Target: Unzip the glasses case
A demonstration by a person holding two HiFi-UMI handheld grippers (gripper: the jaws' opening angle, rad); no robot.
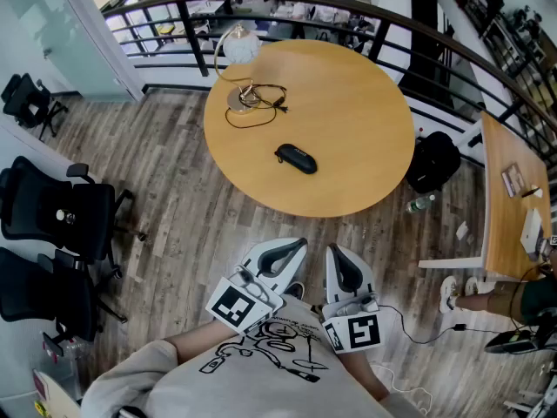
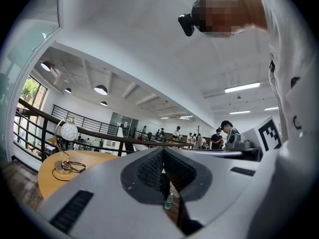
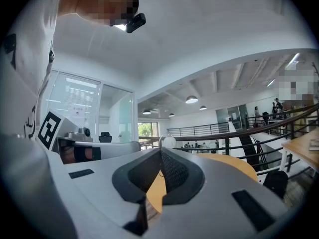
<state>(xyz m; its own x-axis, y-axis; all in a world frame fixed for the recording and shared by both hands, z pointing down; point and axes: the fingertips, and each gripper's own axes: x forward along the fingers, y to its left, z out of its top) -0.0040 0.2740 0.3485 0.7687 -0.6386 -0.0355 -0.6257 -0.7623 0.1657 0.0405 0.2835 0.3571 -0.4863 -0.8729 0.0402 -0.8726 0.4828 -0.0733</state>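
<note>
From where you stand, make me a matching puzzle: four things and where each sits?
1 black oval glasses case
2 white globe-shaped lamp
3 black bag
4 black office chair

a floor, right of the round wooden table
b at the table's far edge
c floor, left of the table
d near the table's middle

Pairs: 1-d, 2-b, 3-a, 4-c

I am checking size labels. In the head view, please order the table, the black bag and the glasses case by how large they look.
1. Table
2. Black bag, though it sits lower, farther from the camera
3. Glasses case
</note>
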